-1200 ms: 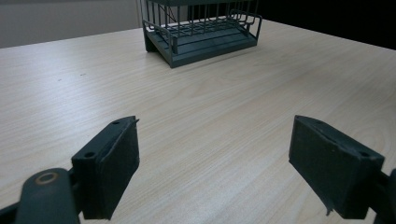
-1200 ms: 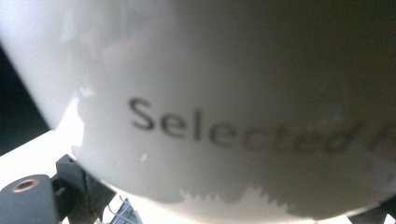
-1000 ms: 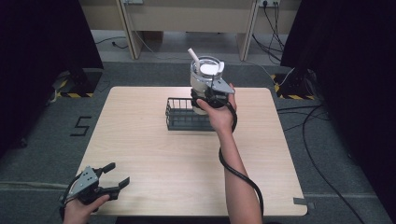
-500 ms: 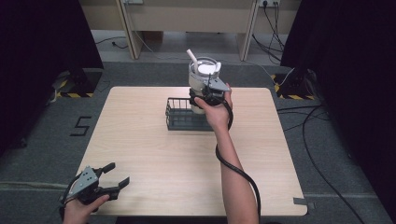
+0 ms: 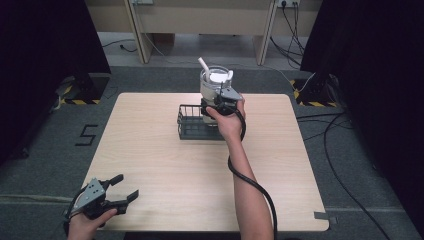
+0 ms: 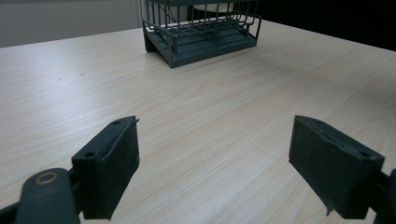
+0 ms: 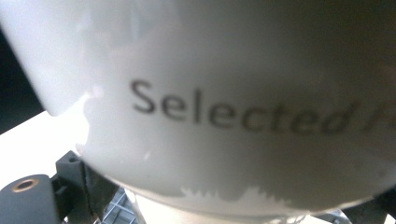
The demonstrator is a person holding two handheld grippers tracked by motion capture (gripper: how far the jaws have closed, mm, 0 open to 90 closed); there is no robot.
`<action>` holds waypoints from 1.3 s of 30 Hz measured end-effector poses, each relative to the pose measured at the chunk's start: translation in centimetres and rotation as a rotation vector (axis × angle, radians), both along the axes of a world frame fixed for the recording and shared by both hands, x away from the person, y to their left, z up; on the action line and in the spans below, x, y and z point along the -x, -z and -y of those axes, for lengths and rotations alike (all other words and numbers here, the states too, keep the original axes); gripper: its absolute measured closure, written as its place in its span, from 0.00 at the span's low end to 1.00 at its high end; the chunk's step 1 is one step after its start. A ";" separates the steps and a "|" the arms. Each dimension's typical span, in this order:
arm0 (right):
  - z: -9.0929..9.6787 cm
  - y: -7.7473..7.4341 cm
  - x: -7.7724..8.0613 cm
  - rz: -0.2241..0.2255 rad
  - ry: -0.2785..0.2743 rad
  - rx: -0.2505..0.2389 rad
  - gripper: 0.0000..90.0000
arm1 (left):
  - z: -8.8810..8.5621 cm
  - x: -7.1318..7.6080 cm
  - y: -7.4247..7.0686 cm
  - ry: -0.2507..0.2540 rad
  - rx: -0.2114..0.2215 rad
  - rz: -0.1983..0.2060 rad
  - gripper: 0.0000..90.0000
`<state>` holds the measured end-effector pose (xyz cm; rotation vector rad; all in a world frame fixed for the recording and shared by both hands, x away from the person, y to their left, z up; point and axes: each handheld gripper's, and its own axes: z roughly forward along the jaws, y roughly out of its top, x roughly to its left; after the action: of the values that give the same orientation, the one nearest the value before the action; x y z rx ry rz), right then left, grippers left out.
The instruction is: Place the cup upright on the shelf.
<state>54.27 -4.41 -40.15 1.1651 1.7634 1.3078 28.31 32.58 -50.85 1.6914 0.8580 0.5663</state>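
Observation:
A white cup [image 5: 214,86] with a lid and a white straw [image 5: 204,65] hangs over the back right end of a dark wire basket [image 5: 192,128]. My right gripper [image 5: 219,103] is shut on the cup's lower side. In the right gripper view the cup's wall [image 7: 224,107], printed "Selected", is very close, with bits of the basket below it. My left gripper [image 5: 123,188] rests open at the table's front left corner. Nothing lies between its pads [image 6: 112,163], and the basket [image 6: 201,32] stands far ahead of them.
The light wooden table [image 5: 310,165] has bare surface around the basket. A black cable [image 5: 250,182] runs along the right forearm. Dark curtains, floor cables and bench legs lie beyond the table's far edge.
The right hand has lowered the cup a little toward the basket. The left gripper has stayed where it was.

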 end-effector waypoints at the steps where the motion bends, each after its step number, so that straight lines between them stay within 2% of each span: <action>1: -0.1 0.1 0.0 -0.003 -0.001 0.000 0.11 | 0.0 0.0 0.0 0.000 0.000 0.000 0.17; 20: -0.9 2.2 -0.6 -0.032 -0.001 0.017 0.11 | 0.0 0.1 0.0 0.003 -0.003 0.001 0.17; 21: -1.0 2.3 -0.6 -0.020 -0.001 0.016 0.11 | 0.0 0.1 0.0 0.003 -0.003 0.001 0.17; 27: -1.1 2.4 -0.6 -0.012 0.006 0.021 0.11 | 0.0 0.1 0.0 0.004 -0.001 0.003 0.17; 31: -1.1 2.8 -0.4 0.007 0.001 0.009 0.10 | 0.0 0.1 -0.1 0.006 -0.004 0.005 0.17; 39: -1.2 3.8 -0.4 0.011 0.016 -0.020 0.04 | 0.0 0.1 0.0 0.005 -0.005 0.005 0.17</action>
<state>54.66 -3.24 -43.98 1.1791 1.7336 1.3231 28.21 32.58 -50.81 1.6956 0.8498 0.5695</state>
